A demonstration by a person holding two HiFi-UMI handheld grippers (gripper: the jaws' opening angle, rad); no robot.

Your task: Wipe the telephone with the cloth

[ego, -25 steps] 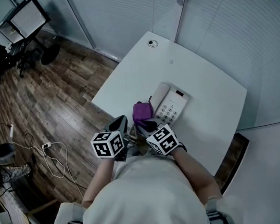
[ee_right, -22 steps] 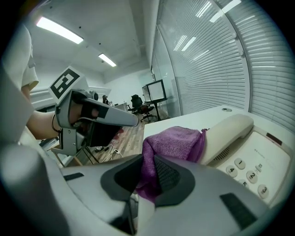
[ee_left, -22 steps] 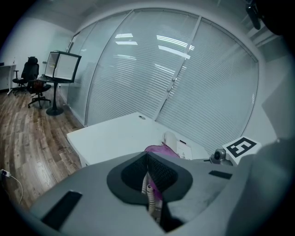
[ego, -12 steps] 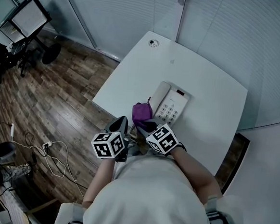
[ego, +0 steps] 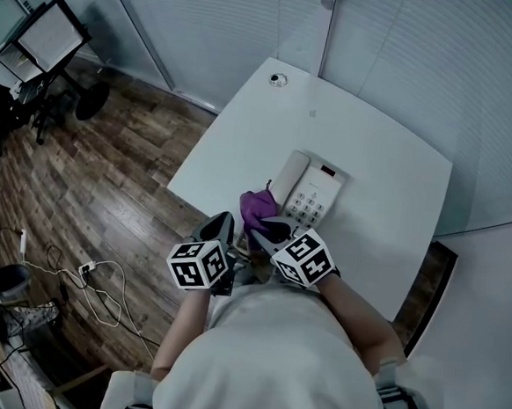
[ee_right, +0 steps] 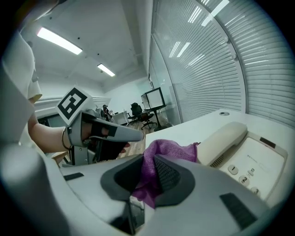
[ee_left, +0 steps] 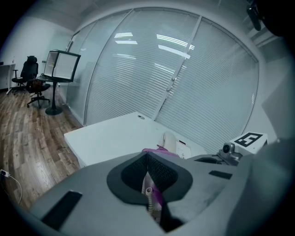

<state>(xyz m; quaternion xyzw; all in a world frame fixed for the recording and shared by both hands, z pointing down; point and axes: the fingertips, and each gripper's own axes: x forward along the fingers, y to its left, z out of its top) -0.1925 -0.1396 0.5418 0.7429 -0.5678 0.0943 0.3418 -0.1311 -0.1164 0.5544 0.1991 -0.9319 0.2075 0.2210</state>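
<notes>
Honestly, very little writing is legible. My right gripper view shows the round keys on the telephone [ee_right: 258, 159] at the right edge of the frame. The nearest two look like a 1 and a 2, and the rest of the print on its face is too small to read. Each marker cube, left [ego: 197, 263] and right [ego: 306, 258], carries only black-and-white square patterns, not letters.

My right gripper [ee_right: 150, 168] is clamped on the purple cloth [ee_right: 168, 152]. The fabric is pinched between the two dark pads, bunches up above them and hangs out below. The bunched part spreads toward the pale handset [ee_right: 226, 138], which lies at centre right of that frame. It sits just beside the handset's near end, and I cannot tell whether the two touch.

From the head view, the cloth [ego: 258, 206] lies at the lower left corner of the telephone [ego: 314, 195], on the white table [ego: 374, 164], with my right gripper [ego: 267, 227] just below it in the frame.

My left gripper [ee_left: 147, 159] has its jaws pressed together with nothing held. The cloth [ee_left: 156, 150] shows just beyond its tips. In the head view it [ego: 222, 223] sits left of the cloth, at the table's edge.
</notes>
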